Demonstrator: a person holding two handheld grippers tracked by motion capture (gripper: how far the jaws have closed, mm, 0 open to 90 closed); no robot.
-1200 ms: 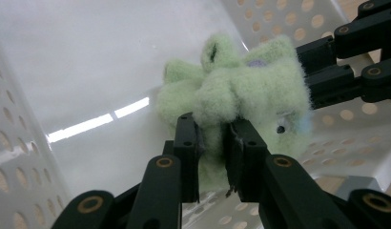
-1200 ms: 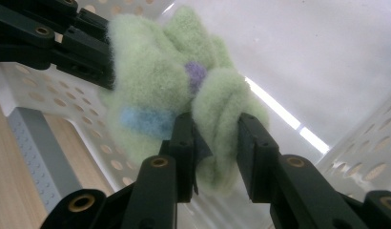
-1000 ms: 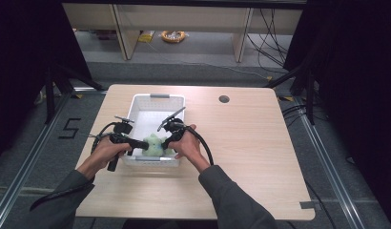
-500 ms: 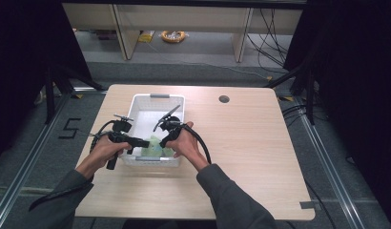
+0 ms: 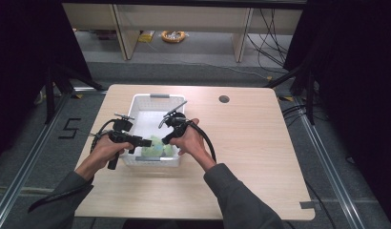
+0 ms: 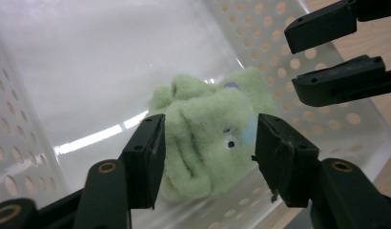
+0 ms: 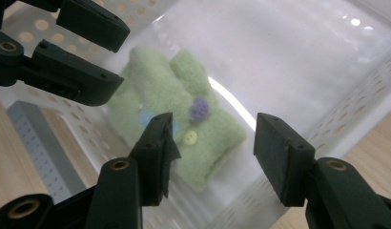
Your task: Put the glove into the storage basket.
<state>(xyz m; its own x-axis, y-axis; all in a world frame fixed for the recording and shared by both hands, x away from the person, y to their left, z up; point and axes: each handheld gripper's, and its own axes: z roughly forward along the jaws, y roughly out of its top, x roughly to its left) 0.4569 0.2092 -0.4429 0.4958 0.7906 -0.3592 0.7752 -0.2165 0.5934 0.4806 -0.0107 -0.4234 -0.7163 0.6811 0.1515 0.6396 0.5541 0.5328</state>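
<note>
**A:** From the high view, where do you stand?

**B:** Your left gripper (image 5: 147,142) and your right gripper (image 5: 166,139) both reach into the near end of the white basket (image 5: 150,98), which sits on the wooden table (image 5: 260,157). The green plush toy (image 5: 158,147) lies on the basket floor at that near end, between the two sets of jaws. A dark round grommet (image 5: 224,99) sits in the table top, well apart from the basket.

**A:** And along your left gripper?

**B:** In the left gripper view your left gripper (image 6: 210,150) has its jaws apart; they have just been opening. The green plush toy (image 6: 208,143) sits beyond and between them, and neither pad presses on it. It rests against the perforated wall of the white basket (image 6: 22,138). Your right gripper (image 6: 341,55) shows at the upper right, jaws spread.

**A:** And along your right gripper?

**B:** In the right gripper view your right gripper (image 7: 212,152) also stands parted, having just been opening, gripping nothing. The green plush toy (image 7: 160,95), with a purple dot and a yellow button, lies on the floor of the white basket (image 7: 327,62), below the jaws. Your left gripper (image 7: 96,59) hangs at the upper left, just beside the toy.
</note>
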